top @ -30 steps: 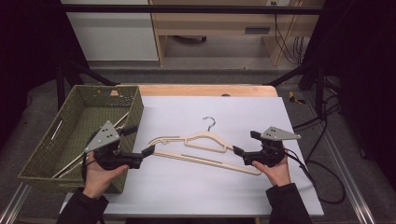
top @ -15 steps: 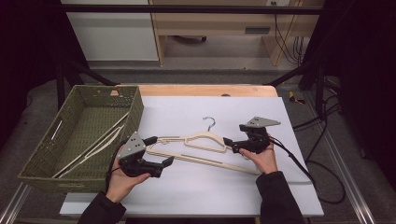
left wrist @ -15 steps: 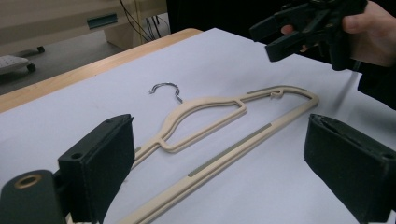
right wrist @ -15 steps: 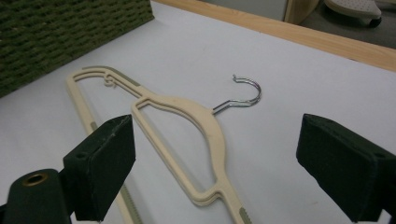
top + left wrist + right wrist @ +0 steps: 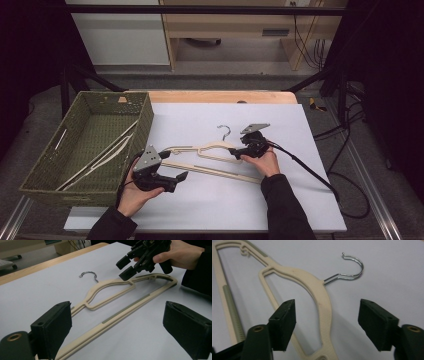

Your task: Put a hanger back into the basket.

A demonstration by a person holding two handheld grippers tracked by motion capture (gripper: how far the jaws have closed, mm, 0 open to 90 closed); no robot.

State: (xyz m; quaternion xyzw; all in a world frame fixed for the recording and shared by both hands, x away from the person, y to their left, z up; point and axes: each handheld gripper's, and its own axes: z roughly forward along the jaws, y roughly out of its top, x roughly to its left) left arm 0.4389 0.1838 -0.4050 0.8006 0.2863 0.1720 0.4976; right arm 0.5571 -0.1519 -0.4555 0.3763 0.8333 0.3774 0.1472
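Hanger: cream plastic w/ chrome hook, flat on white bench top, centre of high view; hook points to top of frame, long bottom bar runs down-right toward lower centre.
Hanger, close: in left gripper view it stretches lower left to upper right; grey grip strip set into bottom bar. In right gripper view neck & shoulder run down the middle, hook at upper right.
Right tongs: centre-right of high view, at hanger's right shoulder, just below hook. Jaws spread wide, one each side of shoulder in right gripper view, nothing pinched. Touching hanger or just above it: can't tell.
Right tongs, other cam: upper right of left gripper view, tips by hanger's shoulder, hand wrapped round body.
Left tongs: lower left-centre of high view, near hanger's left end, tips pointing right. Jaws spread wide in left gripper view, bottom bar passing between them, nothing pinched.
Bench: white sheet over wood top; wood edge shows along far side.
Basket: green woven, left of frame, on bench's left edge; pale hangers lie inside on a slant.
Floor: cables at right of high view.
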